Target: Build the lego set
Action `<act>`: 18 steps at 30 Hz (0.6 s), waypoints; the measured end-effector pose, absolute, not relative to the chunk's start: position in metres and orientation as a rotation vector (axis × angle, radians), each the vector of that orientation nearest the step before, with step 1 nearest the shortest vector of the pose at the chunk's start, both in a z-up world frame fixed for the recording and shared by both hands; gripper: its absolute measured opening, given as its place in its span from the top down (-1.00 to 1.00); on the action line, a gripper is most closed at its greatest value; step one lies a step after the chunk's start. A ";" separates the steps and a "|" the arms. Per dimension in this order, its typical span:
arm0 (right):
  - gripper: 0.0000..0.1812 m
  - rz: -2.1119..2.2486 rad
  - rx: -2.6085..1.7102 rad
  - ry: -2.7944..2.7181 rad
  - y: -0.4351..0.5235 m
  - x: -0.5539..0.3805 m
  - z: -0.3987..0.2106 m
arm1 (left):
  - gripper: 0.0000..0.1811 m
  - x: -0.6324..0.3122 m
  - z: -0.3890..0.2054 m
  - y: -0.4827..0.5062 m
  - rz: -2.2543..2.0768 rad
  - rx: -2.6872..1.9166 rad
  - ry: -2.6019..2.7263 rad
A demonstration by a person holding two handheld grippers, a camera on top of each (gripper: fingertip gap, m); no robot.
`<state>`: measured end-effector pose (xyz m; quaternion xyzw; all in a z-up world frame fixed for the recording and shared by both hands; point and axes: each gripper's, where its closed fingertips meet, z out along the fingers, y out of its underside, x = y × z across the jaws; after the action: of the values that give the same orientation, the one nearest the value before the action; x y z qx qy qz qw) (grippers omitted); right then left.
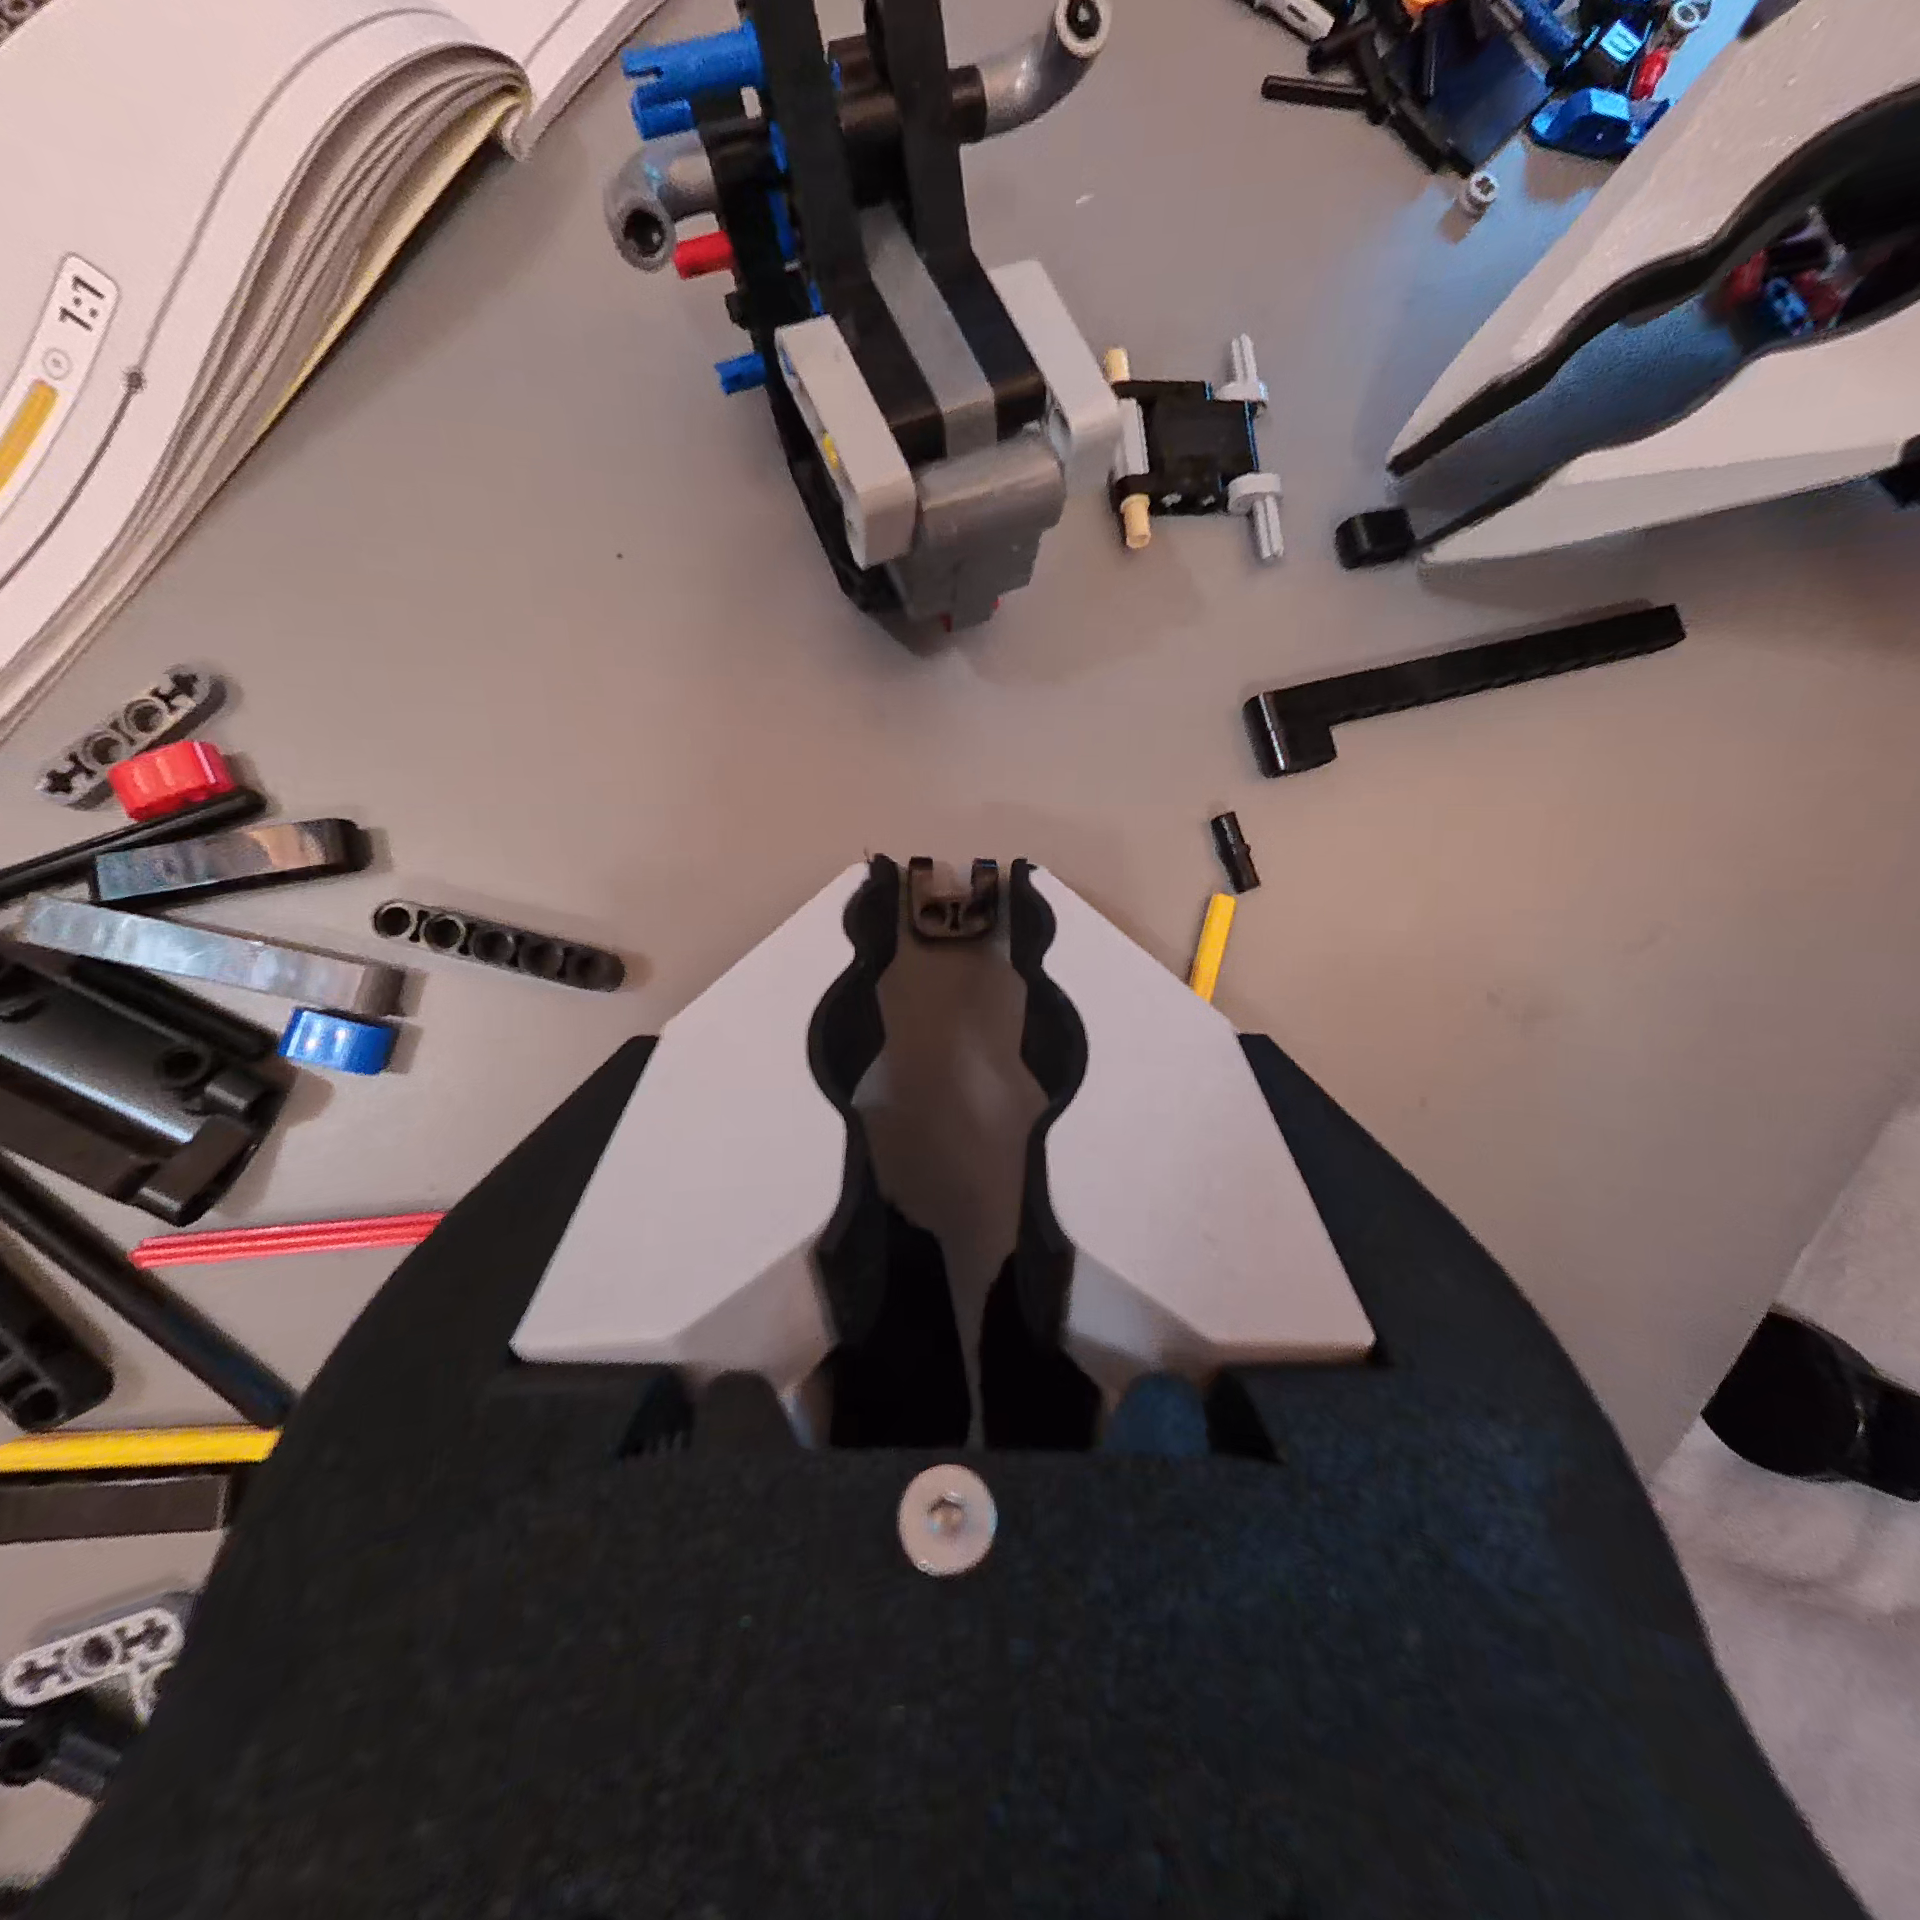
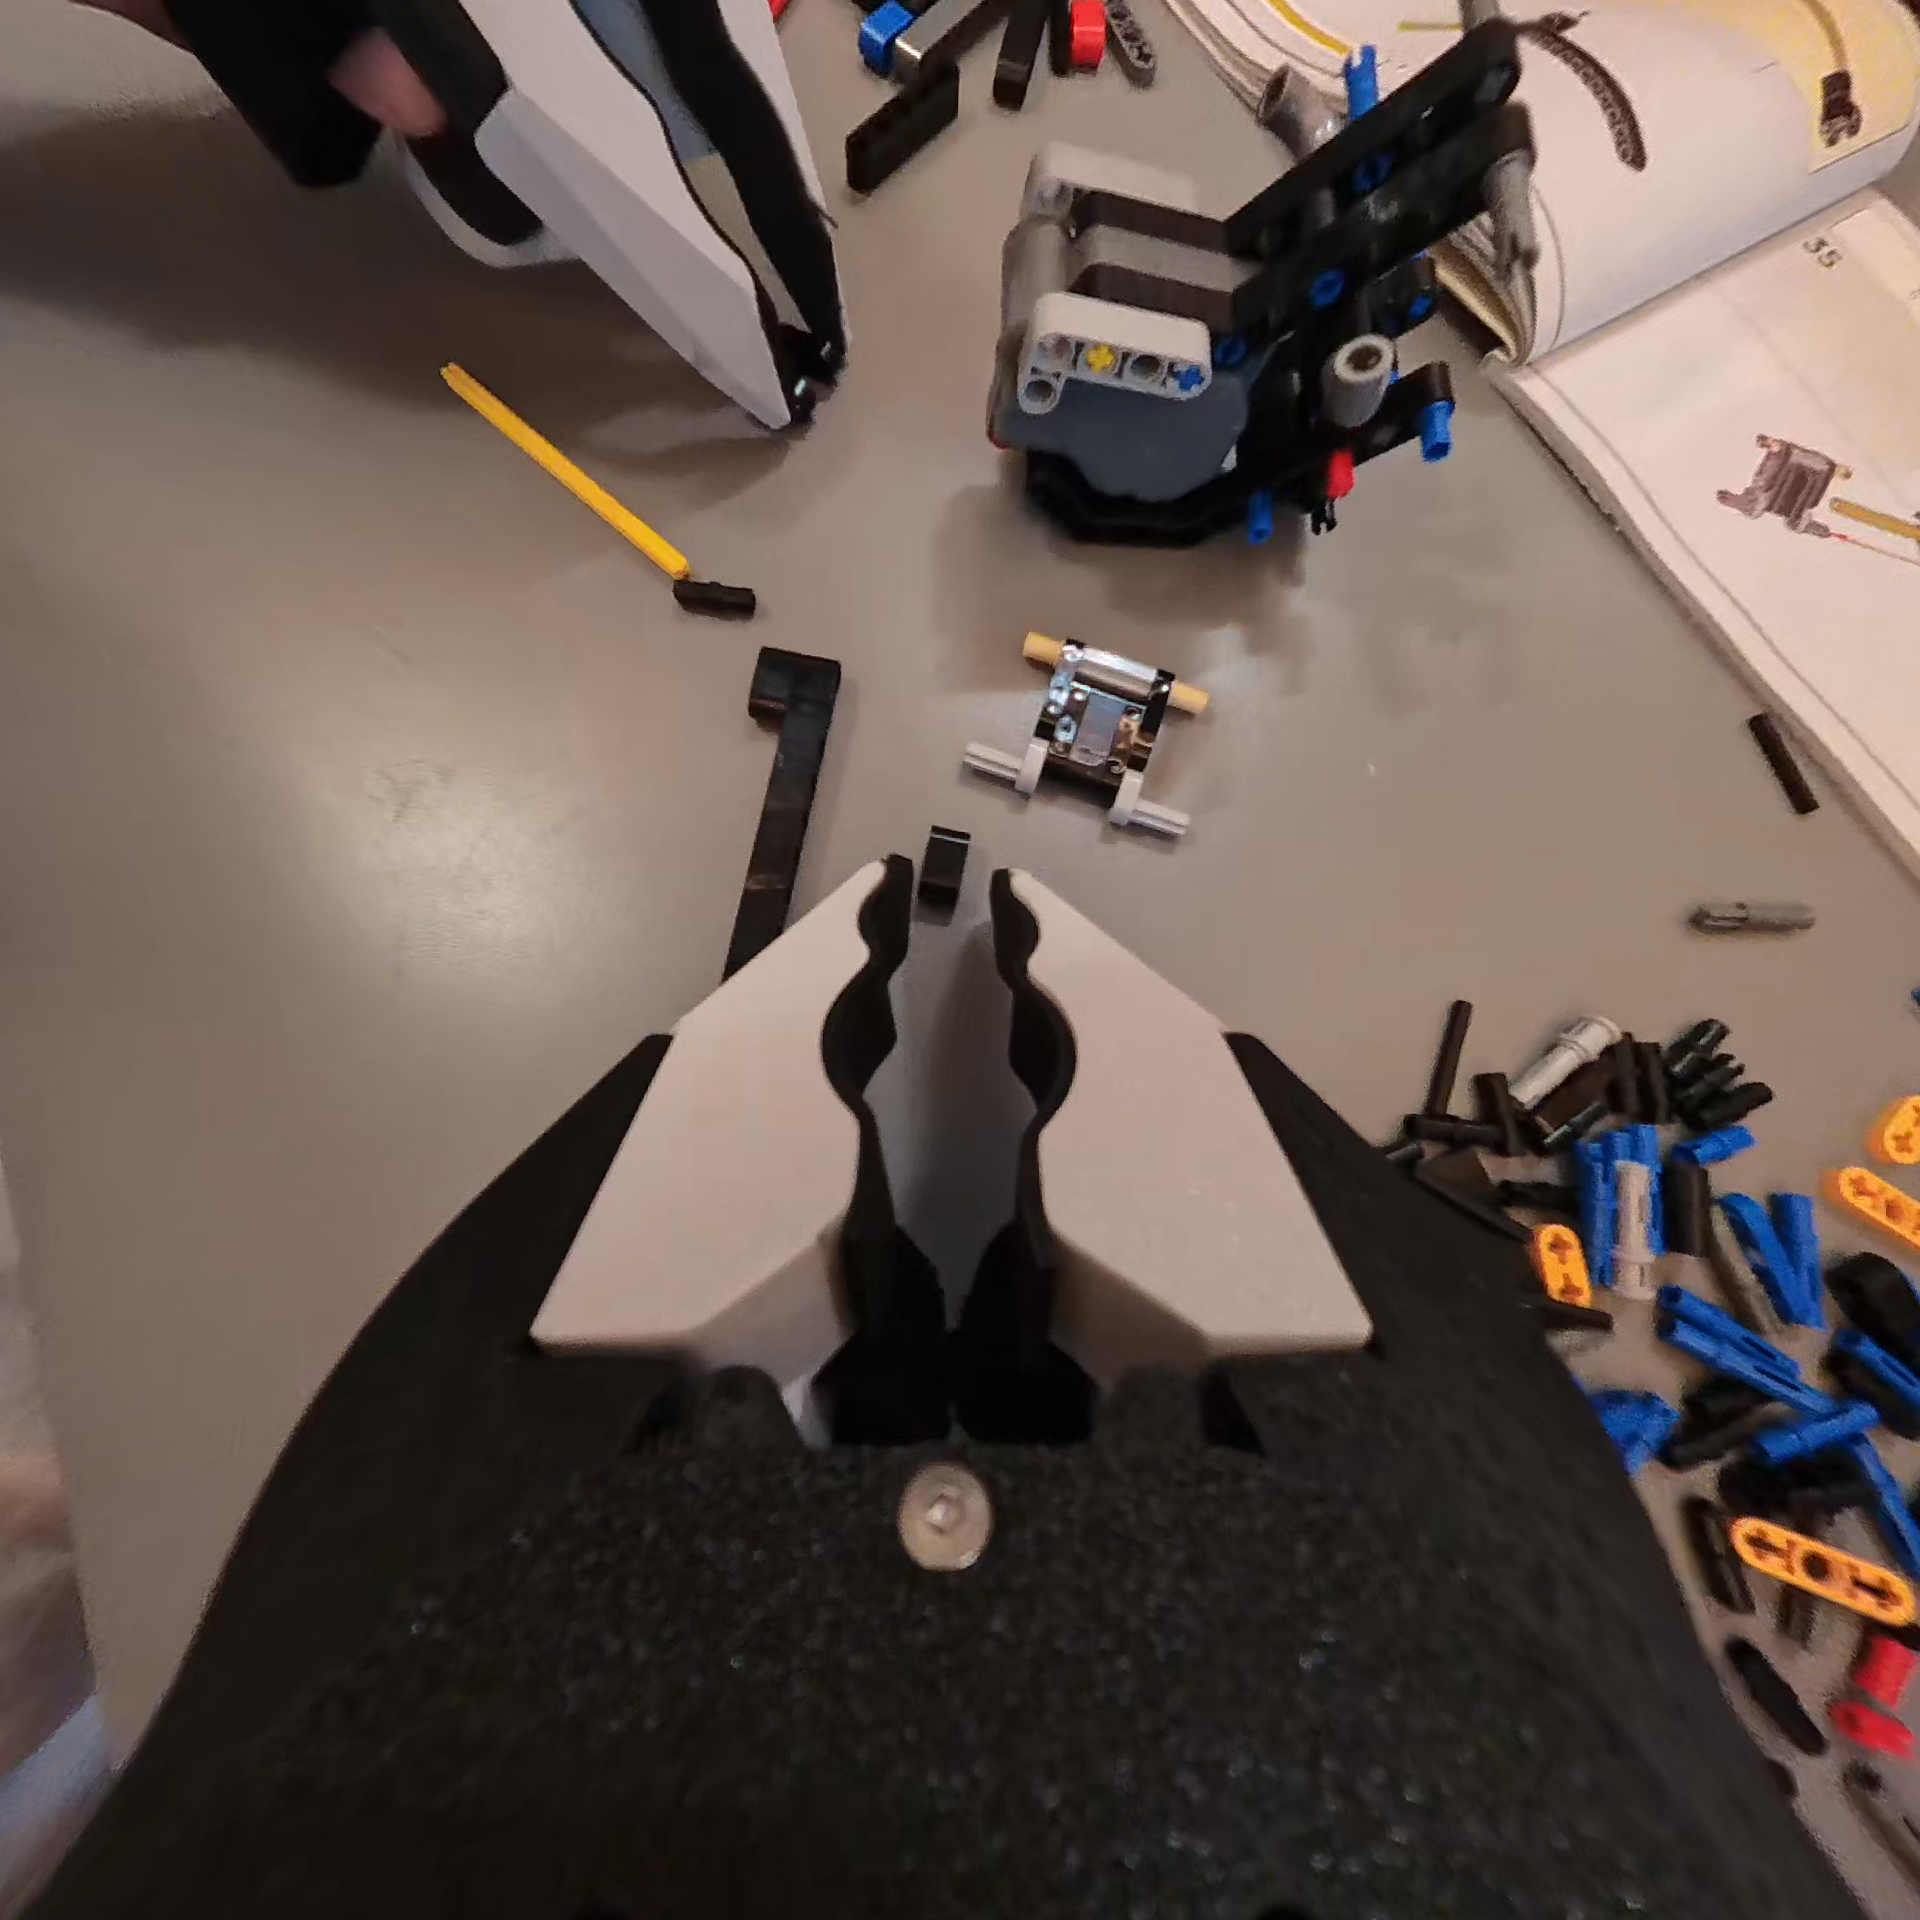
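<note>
My left gripper (image 1: pixel 951 868) is shut on a small black Lego connector (image 1: pixel 951 914), held just above the grey table. It also shows in the right wrist view (image 2: pixel 805 390), top left. My right gripper (image 2: pixel 945 878) has a small black piece (image 2: pixel 943 871) between its tips and appears shut on it. In the left wrist view that gripper (image 1: pixel 1397 499) shows at upper right, with the piece (image 1: pixel 1371 535) at its tip. The partly built grey and black model (image 1: pixel 914 416) (image 2: pixel 1143 384) stands ahead. A small black sub-assembly with tan and grey pins (image 1: pixel 1195 457) (image 2: pixel 1091 727) lies beside it.
A black L-shaped beam (image 1: pixel 1455 686) (image 2: pixel 790 769), a yellow axle (image 1: pixel 1210 945) (image 2: pixel 561 468) and a black pin (image 1: pixel 1234 852) (image 2: pixel 715 595) lie loose. The open instruction booklet (image 1: pixel 208 260) (image 2: pixel 1714 312) lies beyond. Loose parts are piled at the left (image 1: pixel 187 987) and by the right gripper (image 2: pixel 1745 1247). Some 12 cm of space lies between my two pairs of fingers. The yellow axle (image 1: pixel 1210 945) is about 4 cm from my left fingertips and 9 cm from my right. It is also in sight in the right wrist view (image 2: pixel 648 535).
</note>
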<state>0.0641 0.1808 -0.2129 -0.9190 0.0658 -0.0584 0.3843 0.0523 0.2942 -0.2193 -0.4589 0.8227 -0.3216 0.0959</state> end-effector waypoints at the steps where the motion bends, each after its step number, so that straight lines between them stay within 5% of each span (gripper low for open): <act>1: 0.84 -0.129 -2.342 0.170 0.182 0.063 -0.215 | 0.78 0.052 -0.219 0.294 -0.952 -1.359 2.437; 9: 0.93 0.002 -2.262 0.281 0.192 0.066 -0.210 | 0.69 0.052 -0.203 0.285 -1.063 -1.266 2.375; 18: 0.93 0.798 -1.383 0.628 0.232 0.061 -0.102 | 0.68 0.041 -0.120 0.247 -1.440 -0.752 2.082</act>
<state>0.0608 0.2318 -0.1017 -0.6098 0.2767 0.3519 0.6540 0.0407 0.2475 -0.1198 -0.2758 0.7637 -0.5284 0.2479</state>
